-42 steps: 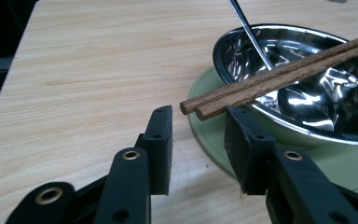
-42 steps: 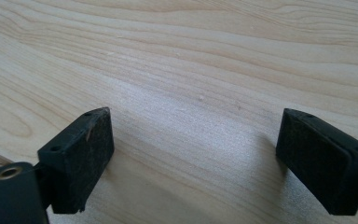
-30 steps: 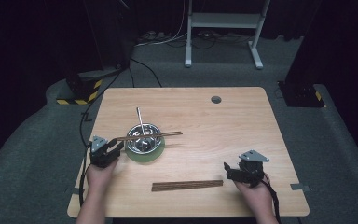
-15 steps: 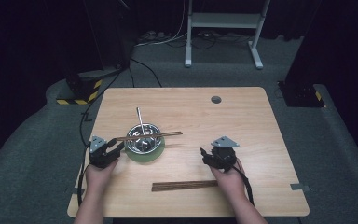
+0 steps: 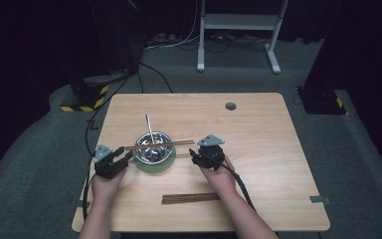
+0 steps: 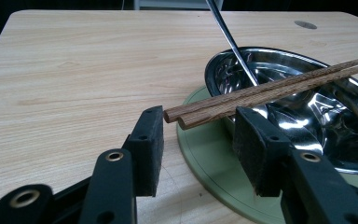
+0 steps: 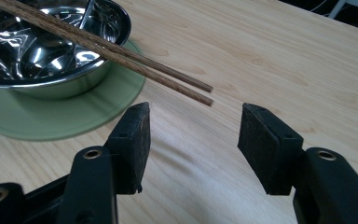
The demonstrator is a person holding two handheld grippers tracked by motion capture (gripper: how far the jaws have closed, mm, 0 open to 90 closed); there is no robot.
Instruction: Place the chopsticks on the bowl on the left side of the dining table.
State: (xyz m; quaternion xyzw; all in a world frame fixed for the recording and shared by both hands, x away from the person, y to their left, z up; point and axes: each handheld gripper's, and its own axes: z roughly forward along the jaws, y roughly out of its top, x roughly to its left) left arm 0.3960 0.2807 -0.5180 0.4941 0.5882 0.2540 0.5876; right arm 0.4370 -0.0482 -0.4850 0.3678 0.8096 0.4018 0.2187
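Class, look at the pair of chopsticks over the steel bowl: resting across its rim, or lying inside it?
Across the rim: the chopsticks bridge the bowl, ends overhanging both sides.

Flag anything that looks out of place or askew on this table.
Nothing is spilled or damaged. One chopstick pair lies across the bowl rim, both ends overhanging, while another pair lies flat on the table. A spoon leans out of the bowl.

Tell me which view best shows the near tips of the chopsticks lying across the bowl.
The left gripper view: the two tips of the chopsticks sit sharp and close, level with the open pads, untouched, over the steel bowl. The right gripper view shows their opposite ends past the rim. The high view shows the whole pair, small, spanning the bowl.
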